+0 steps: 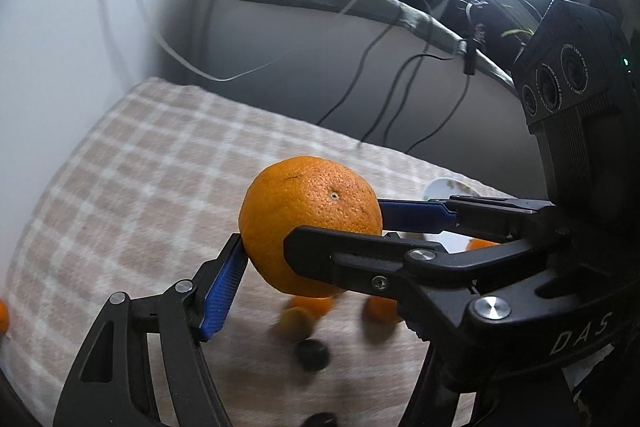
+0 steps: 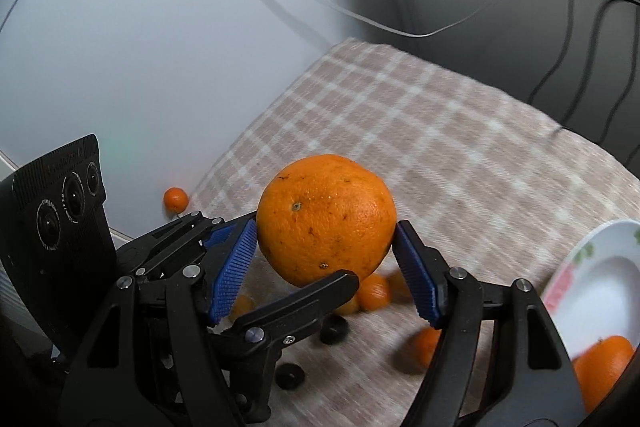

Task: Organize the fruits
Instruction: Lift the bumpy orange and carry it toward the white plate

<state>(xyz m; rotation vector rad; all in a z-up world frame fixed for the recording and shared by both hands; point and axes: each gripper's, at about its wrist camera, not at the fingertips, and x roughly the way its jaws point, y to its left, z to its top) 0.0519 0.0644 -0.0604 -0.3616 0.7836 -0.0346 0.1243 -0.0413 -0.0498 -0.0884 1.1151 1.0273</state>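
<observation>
Orange and round, 1 large orange (image 1: 304, 211) is hanging above the table (image 1: 132, 163), which is wearing a beige checked cloth. In the left wrist view, the left hand-held gripper (image 1: 320, 279) is clenching this orange: its blue pad on the left is pressing against the peel, while its other finger is hiding behind the right hand-held gripper (image 1: 338, 225). That second gripper is reaching in from the right, with 1 finger passing behind the orange and 1 black finger crossing in front of it. Below, blurred small fruits (image 1: 308, 311) are lying on the cloth, some orange and some dark.

In the right wrist view, the right hand-held gripper (image 2: 326, 231) is grasping the same orange (image 2: 324, 211), with 2 blue pads pressing on its opposite sides. The left hand-held gripper (image 2: 300, 247) is coming in from the left and gripping it crosswise. Small fruits (image 2: 372, 291) are sitting on the cloth underneath. At the right edge, a white bowl (image 2: 592, 259) with a flowered rim is holding another orange (image 2: 604, 367).
</observation>
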